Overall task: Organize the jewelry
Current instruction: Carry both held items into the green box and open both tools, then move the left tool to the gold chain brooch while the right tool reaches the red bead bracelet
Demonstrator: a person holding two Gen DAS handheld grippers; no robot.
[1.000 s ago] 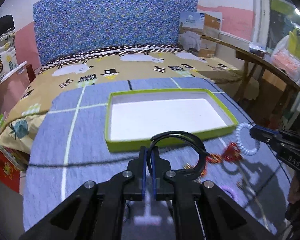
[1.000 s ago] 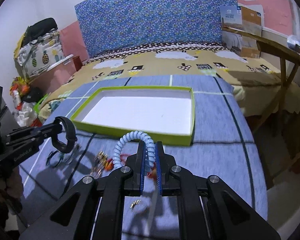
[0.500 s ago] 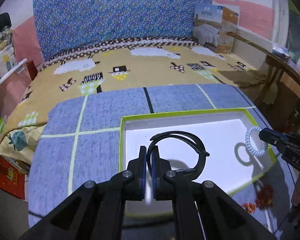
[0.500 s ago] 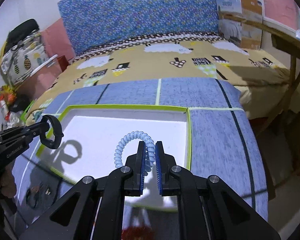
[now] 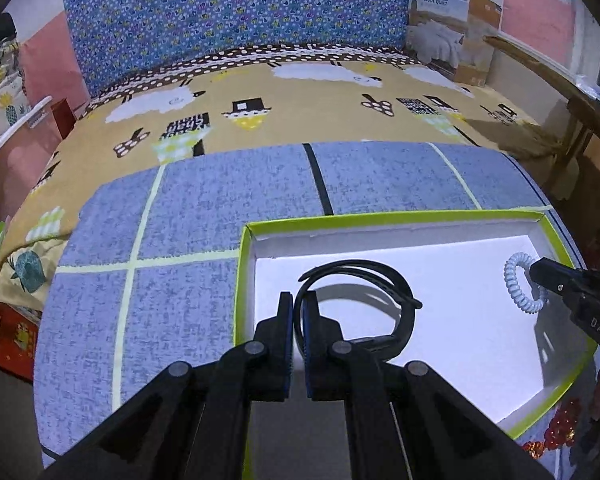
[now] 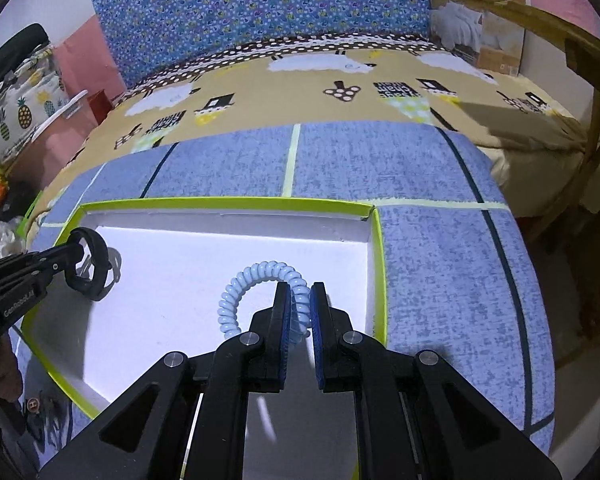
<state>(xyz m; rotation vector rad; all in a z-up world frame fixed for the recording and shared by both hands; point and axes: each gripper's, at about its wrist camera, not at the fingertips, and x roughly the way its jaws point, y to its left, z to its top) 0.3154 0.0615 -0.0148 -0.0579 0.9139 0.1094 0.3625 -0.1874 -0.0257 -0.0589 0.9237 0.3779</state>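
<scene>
While gripped: one bracelet (image 5: pixel 364 300), one coil (image 6: pixel 260 292).

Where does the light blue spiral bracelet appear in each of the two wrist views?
Left wrist view: the light blue spiral bracelet is at the far right, held by the right tool over the white floor of the box.
Right wrist view: it is at centre, pinched between that tool's fingers.
Shared landmark: the green-rimmed box, which lies under the bracelet in both views.
</scene>
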